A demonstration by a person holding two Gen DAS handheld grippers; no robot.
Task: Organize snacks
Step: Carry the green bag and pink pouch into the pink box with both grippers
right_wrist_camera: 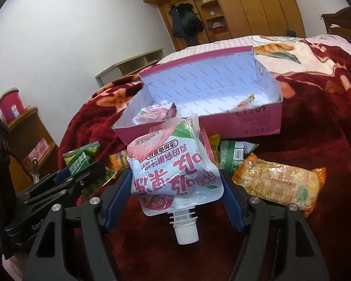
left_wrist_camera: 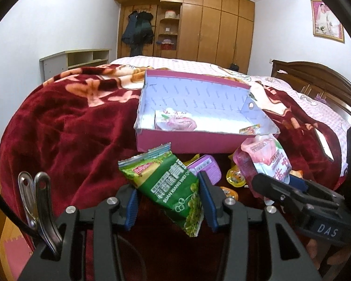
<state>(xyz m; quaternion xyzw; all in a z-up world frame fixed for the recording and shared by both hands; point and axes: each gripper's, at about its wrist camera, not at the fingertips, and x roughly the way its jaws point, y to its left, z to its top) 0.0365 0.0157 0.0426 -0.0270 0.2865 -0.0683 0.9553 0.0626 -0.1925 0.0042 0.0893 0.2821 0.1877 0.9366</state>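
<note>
Green snack packet [left_wrist_camera: 173,187] pinched between left hand-held gripper [left_wrist_camera: 169,205] pads

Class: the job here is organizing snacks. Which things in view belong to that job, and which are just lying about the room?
Belongs to the job:
- pink box
- green packet in the left gripper
- spout pouch in the right gripper
- yellow packet
- jelly cups

Just lying about:
- blanket
- wardrobe
- hanging coats
- framed picture
</note>
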